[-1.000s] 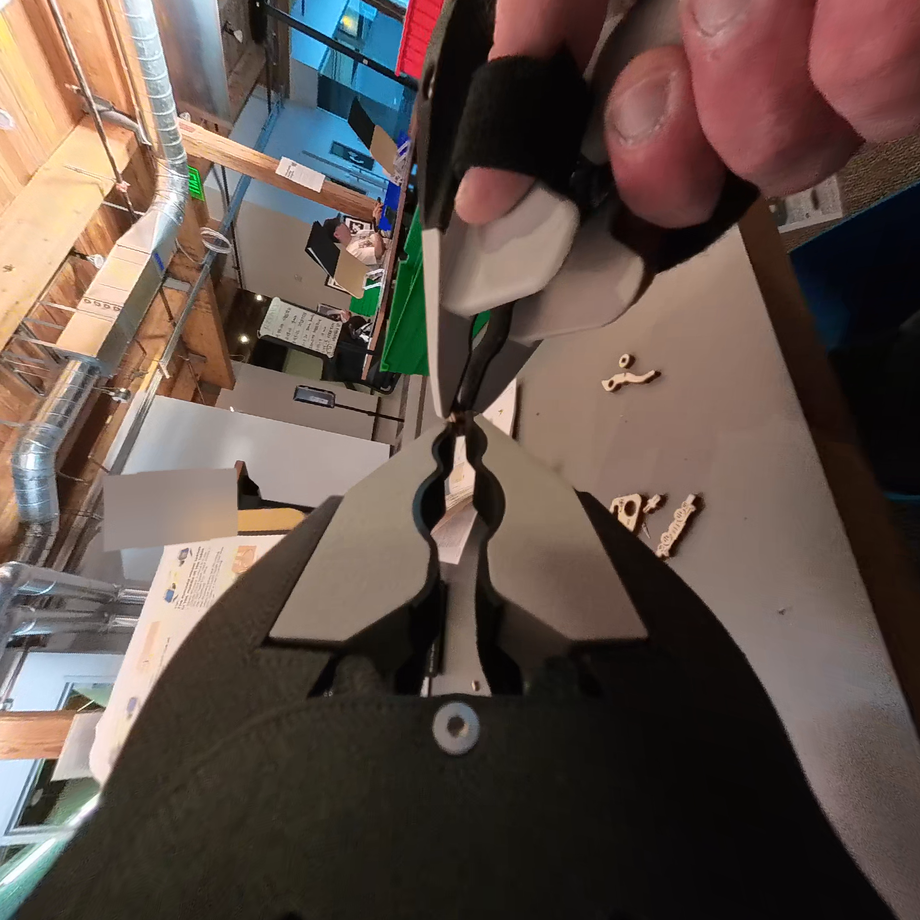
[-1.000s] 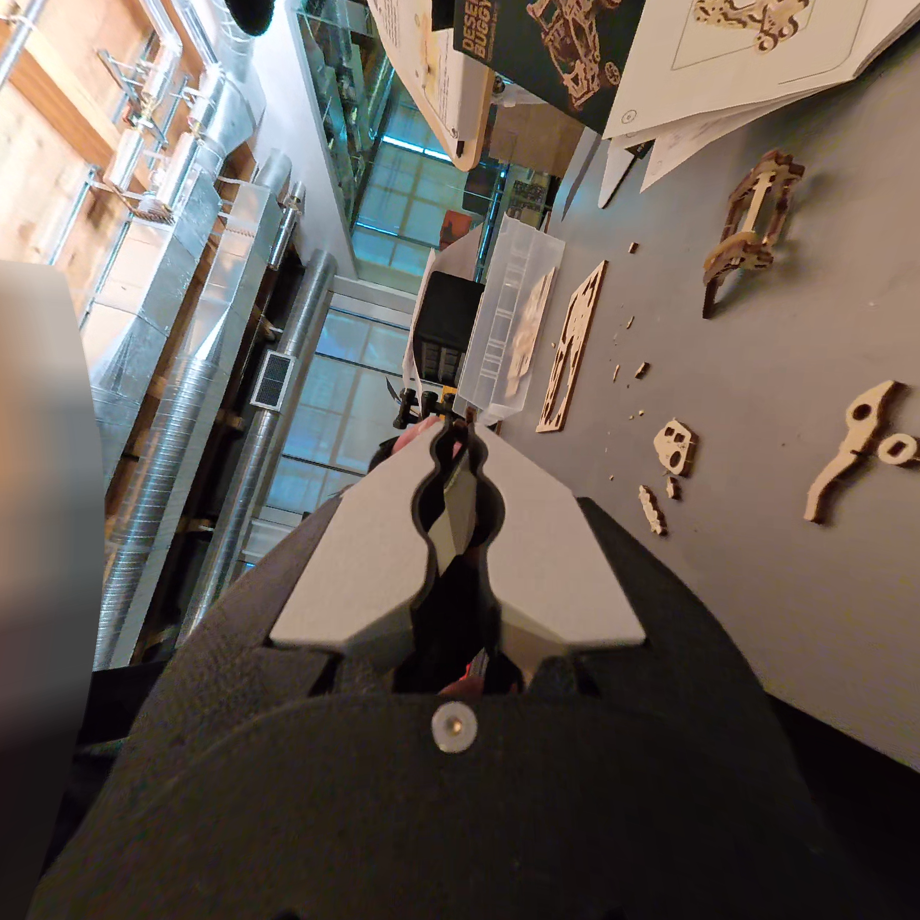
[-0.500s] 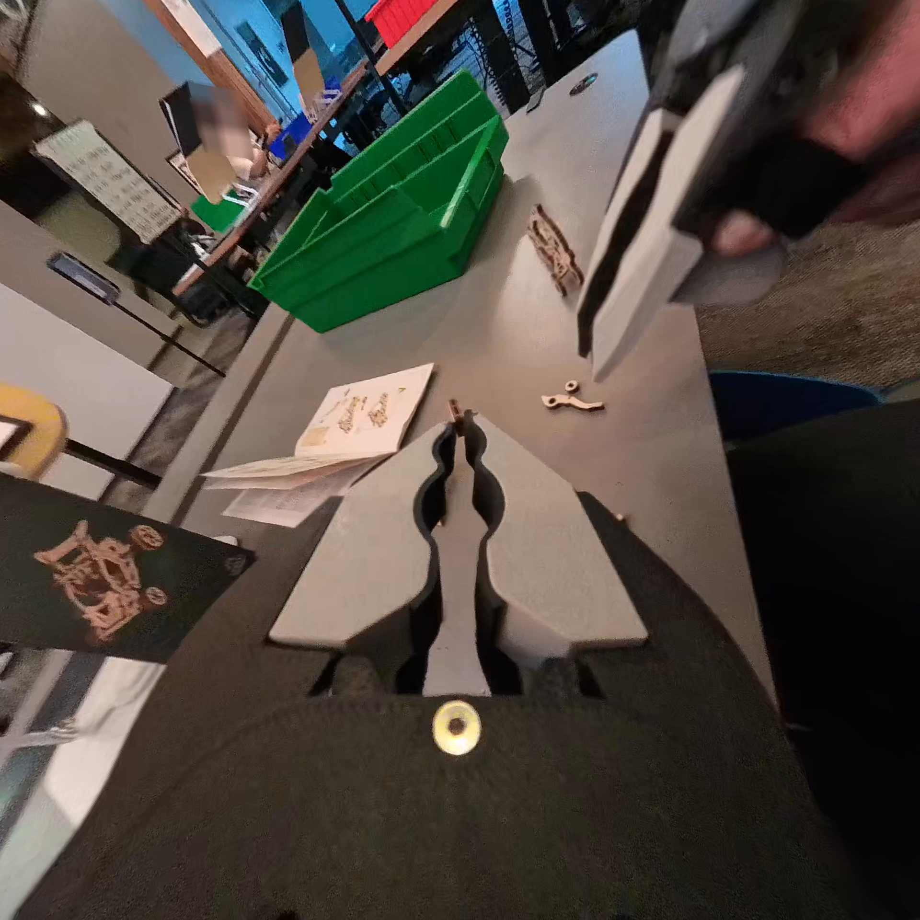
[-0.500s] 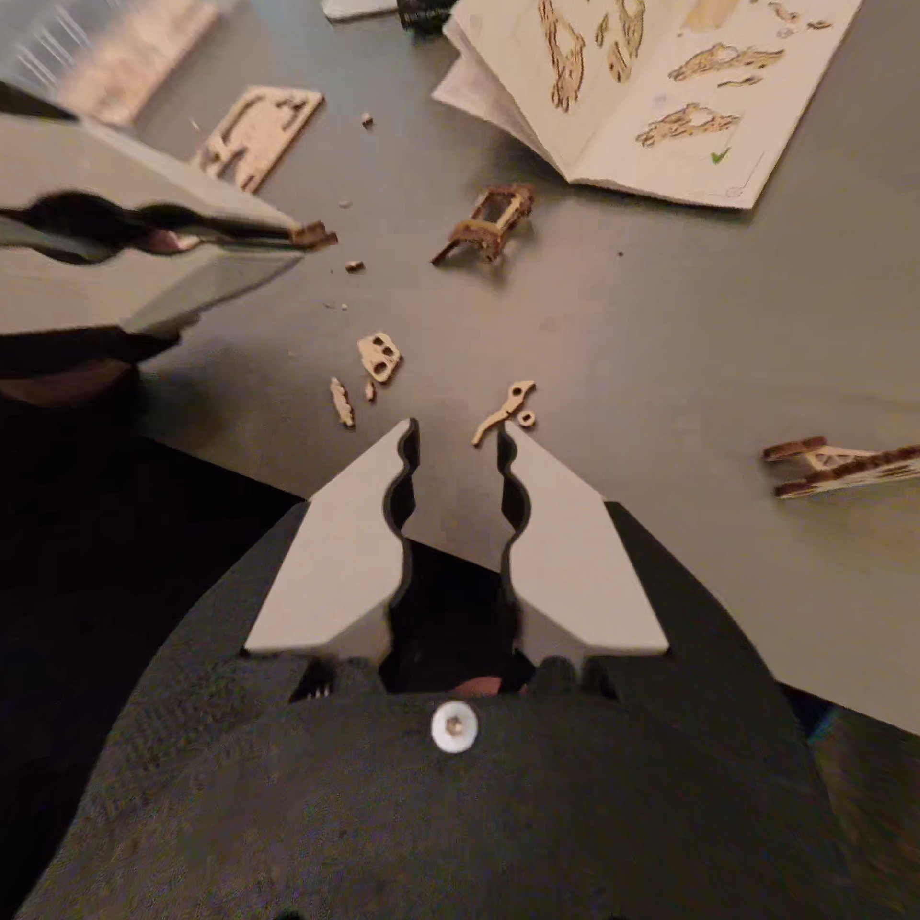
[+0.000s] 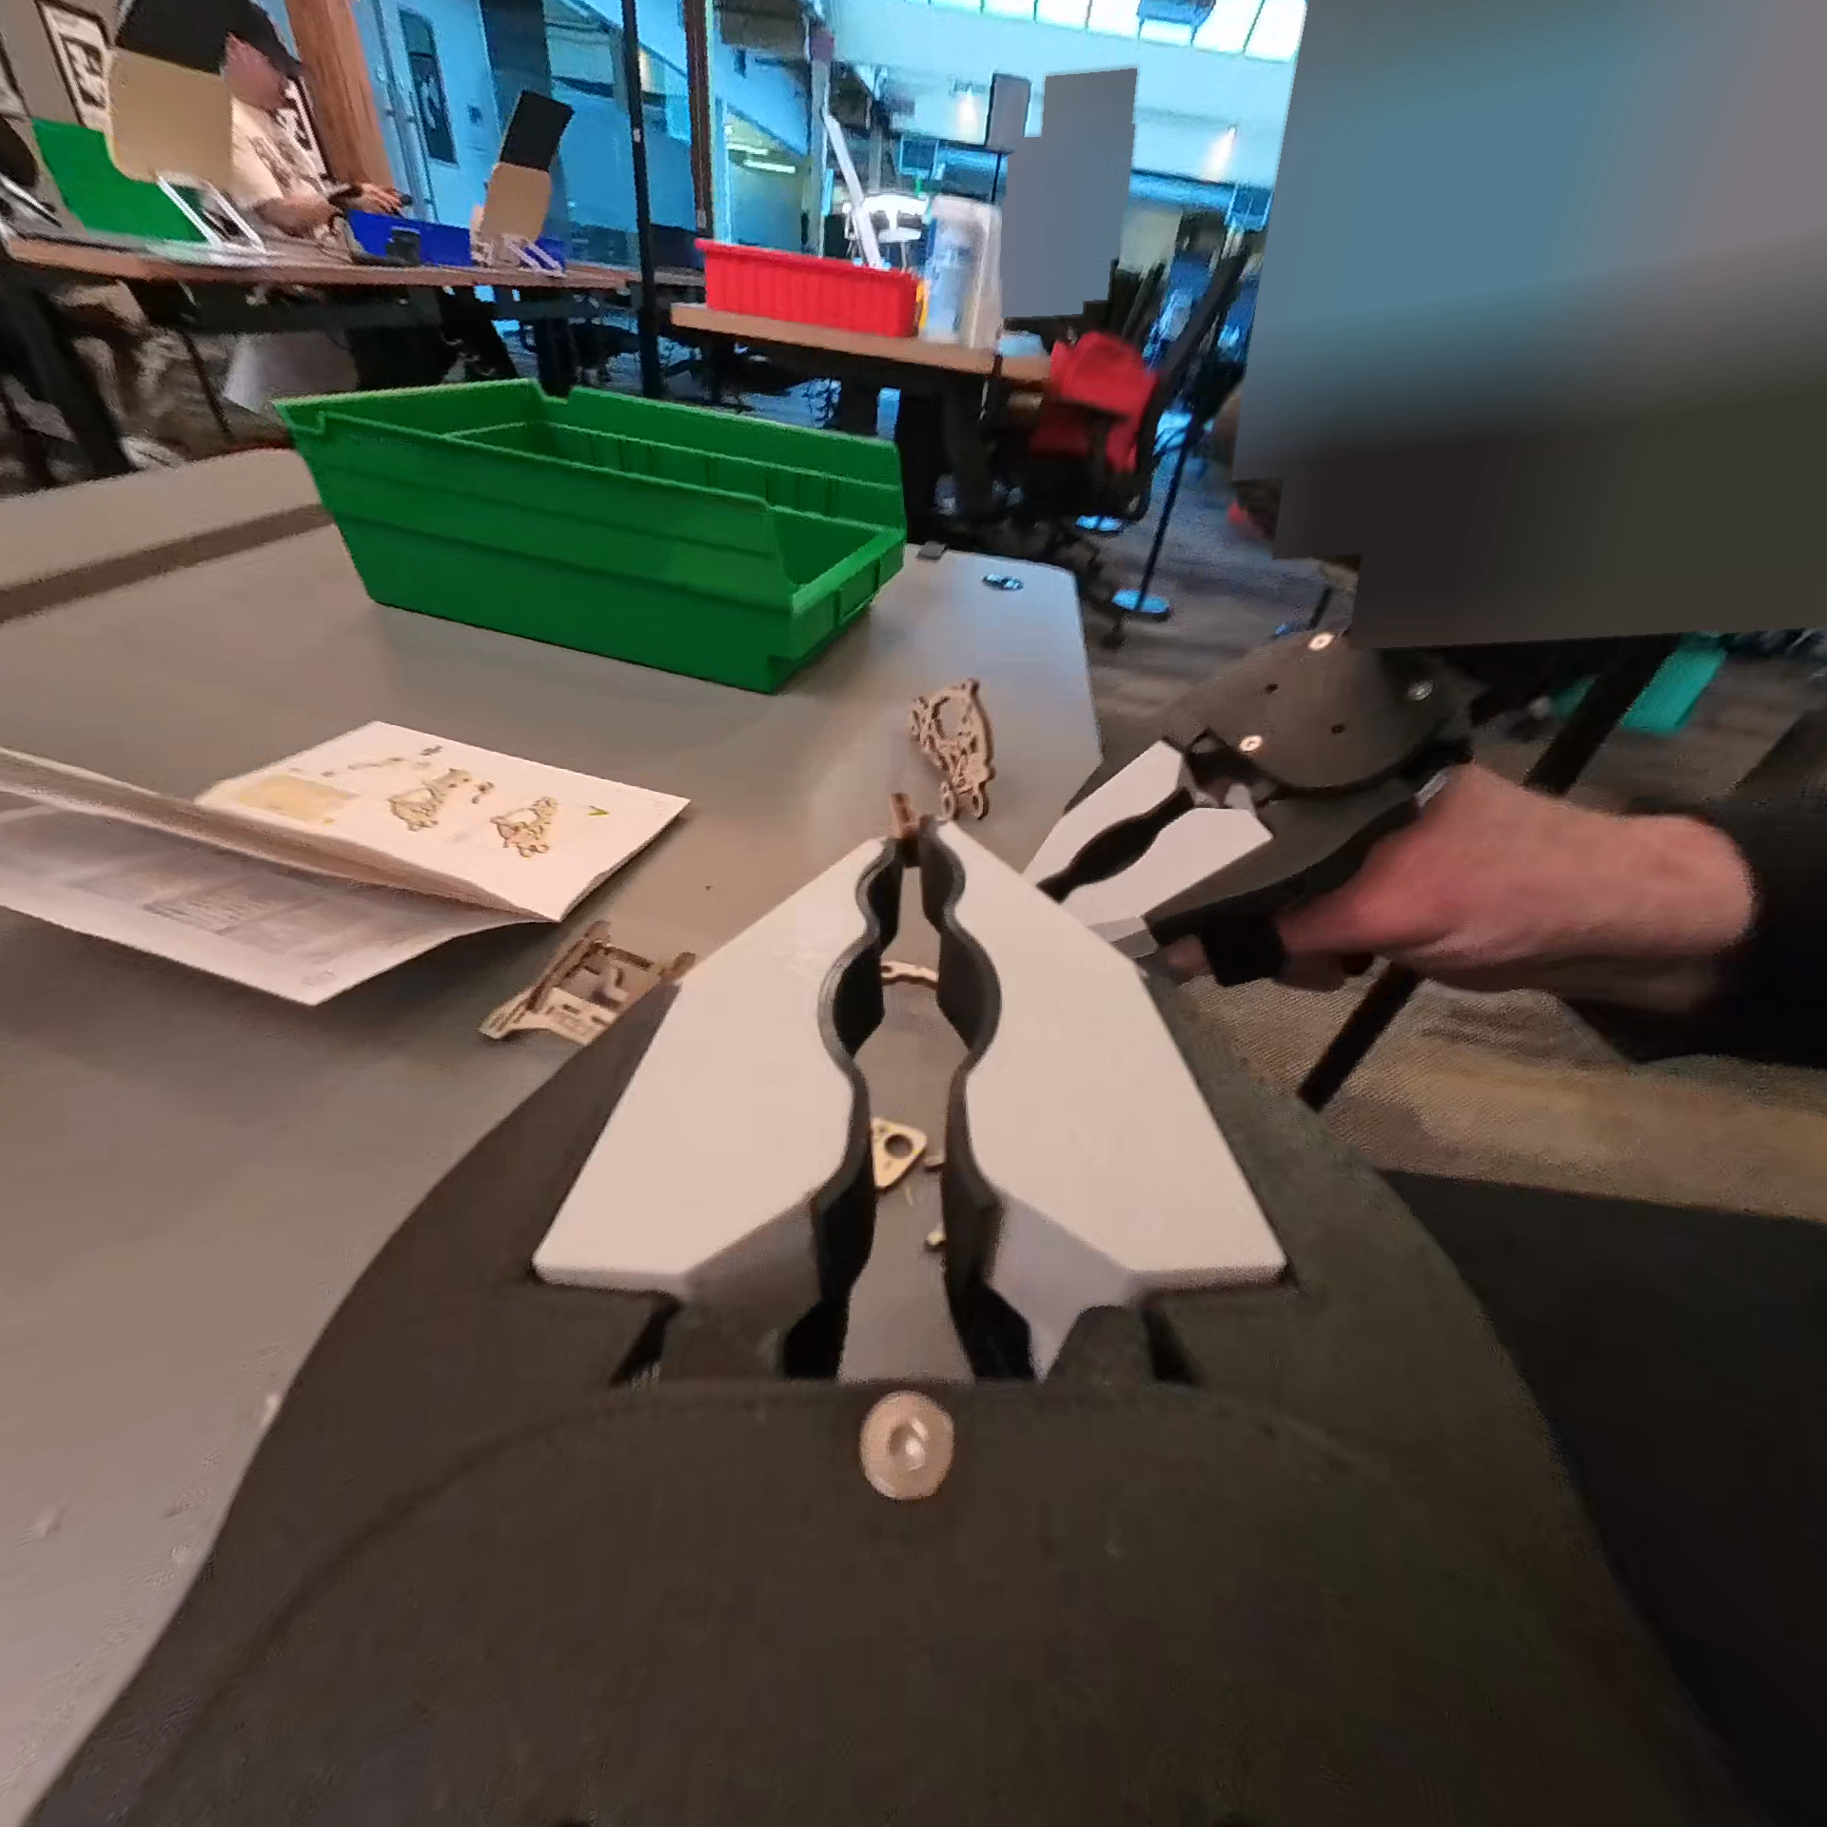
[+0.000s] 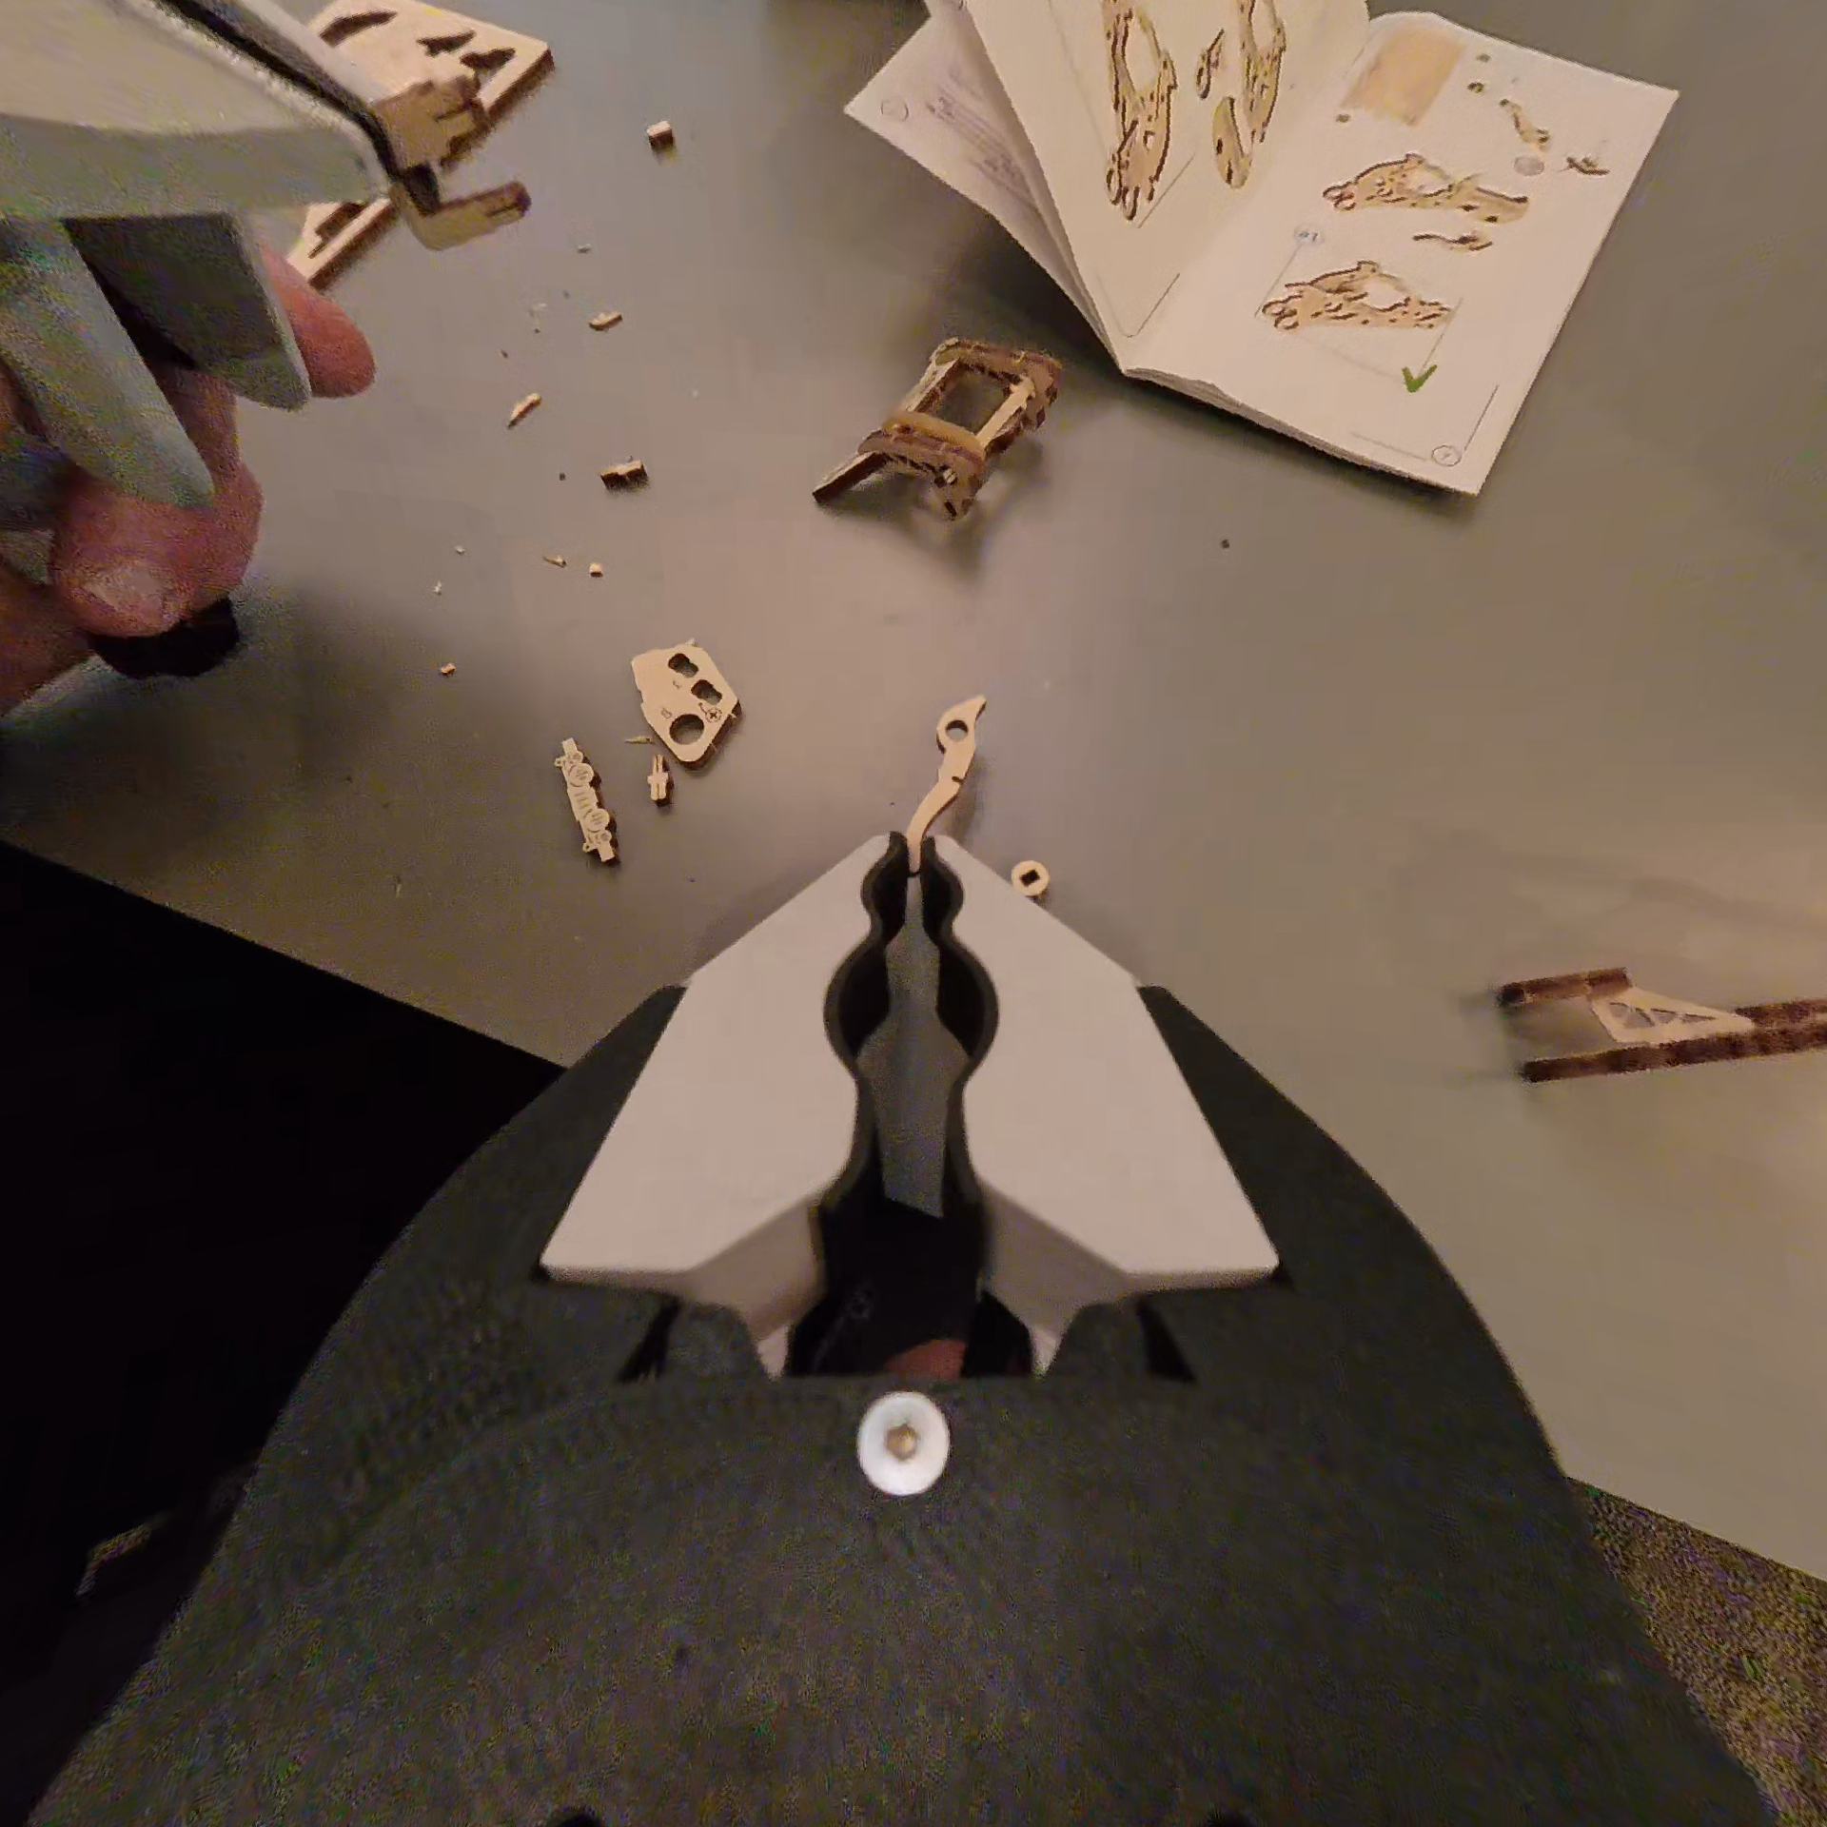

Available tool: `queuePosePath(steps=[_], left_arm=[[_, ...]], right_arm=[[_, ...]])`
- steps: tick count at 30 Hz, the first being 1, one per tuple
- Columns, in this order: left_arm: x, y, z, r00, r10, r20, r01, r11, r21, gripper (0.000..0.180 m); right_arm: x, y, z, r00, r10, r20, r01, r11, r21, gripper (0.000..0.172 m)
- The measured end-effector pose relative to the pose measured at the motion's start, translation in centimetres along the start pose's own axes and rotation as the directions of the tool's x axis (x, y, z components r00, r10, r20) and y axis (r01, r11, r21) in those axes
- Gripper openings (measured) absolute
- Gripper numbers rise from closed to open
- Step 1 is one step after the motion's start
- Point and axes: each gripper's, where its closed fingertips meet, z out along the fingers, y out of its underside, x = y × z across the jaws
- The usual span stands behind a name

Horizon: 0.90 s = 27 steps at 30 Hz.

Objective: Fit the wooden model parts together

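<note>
Both grippers pinch wooden model parts above the grey tabletop (image 6: 1285,692).

The right gripper (image 6: 914,855) has its tips pressed on the tail of a pale curved lever piece (image 6: 954,761), just beside a small wooden ring (image 6: 1031,877). The left gripper (image 5: 910,840) clamps a small brown notched part (image 5: 902,816). Beyond that part sits a green bin (image 5: 593,534), nothing visible inside; an open booklet (image 5: 326,850) lies left of it.

Right gripper (image 6: 914,858), open half second ago, now closed on curved wooden lever (image 6: 951,771) on tabletop (image 6: 1285,692).
</note>
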Motion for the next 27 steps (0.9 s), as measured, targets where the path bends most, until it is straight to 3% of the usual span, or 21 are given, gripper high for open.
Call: queuePosePath(steps=[6, 13, 19, 27], left_arm=[[0.0, -1.9, -0.5, 0.962, -0.23, -0.148, 0.249, 0.96, 0.126, 0.001], [0.4, -4.1, -0.8, 0.843, -0.419, -0.339, 0.512, 0.818, 0.261, 0.001], [0.5, -4.5, -0.7, 0.913, -0.293, -0.283, 0.369, 0.889, 0.272, 0.001], [0.5, -4.6, -1.0, 0.949, -0.187, -0.256, 0.255, 0.93, 0.267, 0.001]], right_arm=[[-0.6, -3.4, -2.6, 0.997, -0.032, 0.066, 0.024, 0.992, 0.127, 0.0], [-2.1, -8.6, -6.6, 0.97, -0.016, 0.241, -0.054, 0.958, 0.283, 0.0], [-4.5, -10.9, -8.3, 0.9, -0.005, 0.436, -0.112, 0.963, 0.244, 0.0], [-5.3, -11.1, -7.9, 0.857, 0.05, 0.512, -0.156, 0.974, 0.166, 0.0]])
